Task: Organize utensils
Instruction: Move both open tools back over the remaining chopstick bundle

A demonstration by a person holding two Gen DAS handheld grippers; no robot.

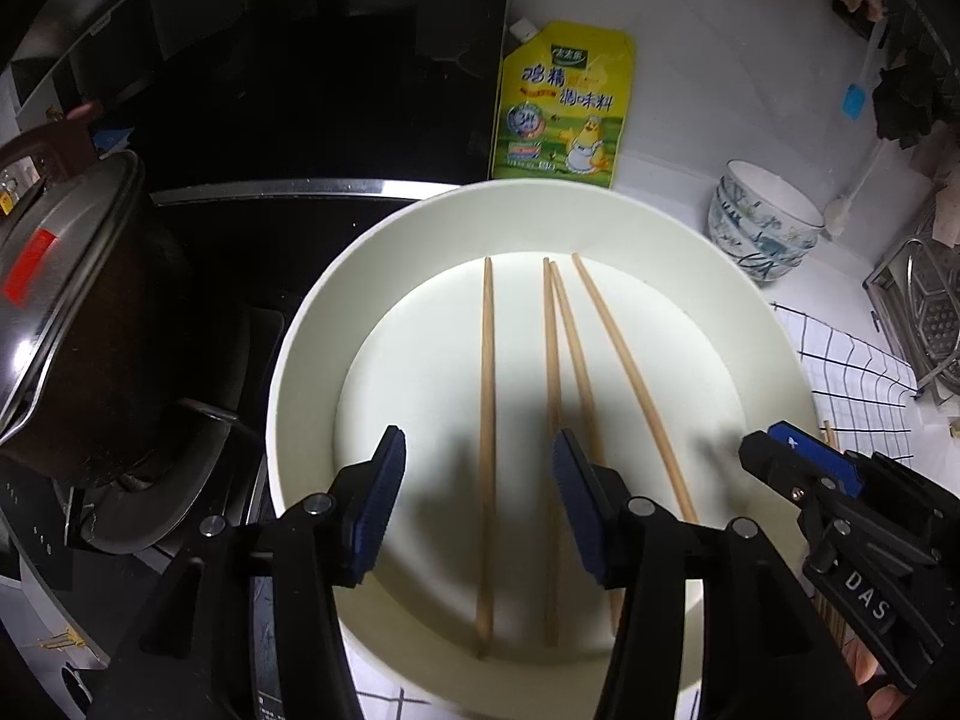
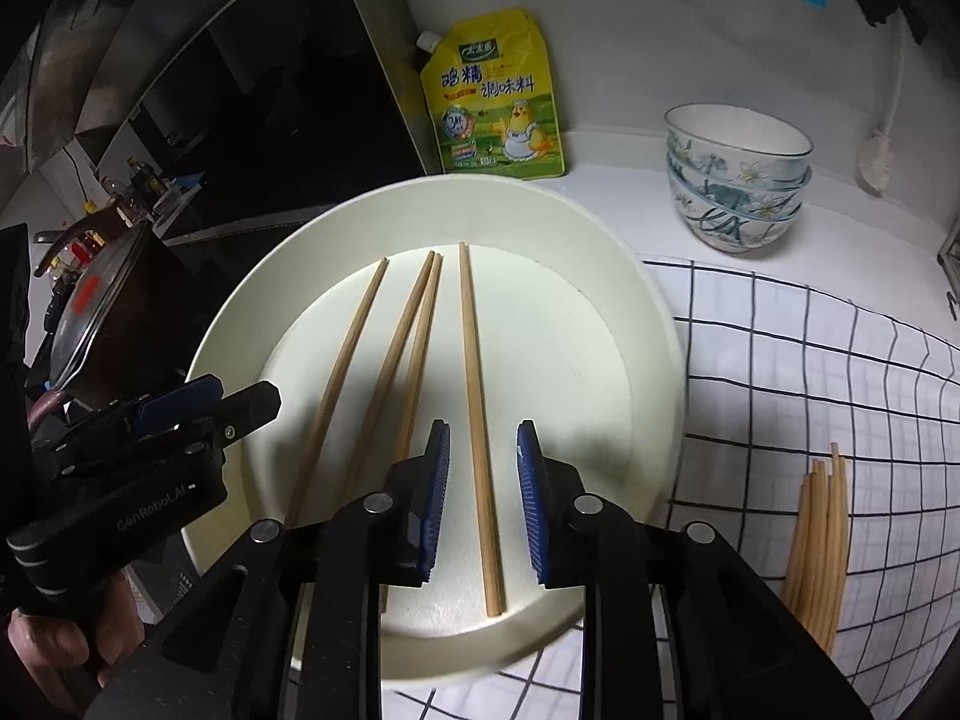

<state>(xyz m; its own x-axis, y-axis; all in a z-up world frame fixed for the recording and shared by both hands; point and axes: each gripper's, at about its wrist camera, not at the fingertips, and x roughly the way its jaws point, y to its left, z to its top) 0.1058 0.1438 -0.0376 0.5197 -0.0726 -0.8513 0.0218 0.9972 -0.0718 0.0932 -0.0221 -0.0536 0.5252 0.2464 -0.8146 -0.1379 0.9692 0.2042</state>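
Several wooden chopsticks lie lengthwise in a wide white dish. My left gripper is open above the dish, its jaws either side of the leftmost chopstick. My right gripper is open, its jaws either side of the rightmost chopstick, not touching it. The right gripper shows at the right edge of the left wrist view; the left gripper shows at the left of the right wrist view. A bundle of chopsticks lies on the checked cloth.
A yellow seasoning pouch leans on the back wall. Stacked patterned bowls stand at back right. A lidded pot sits on the dark stove at left. A metal rack is at far right.
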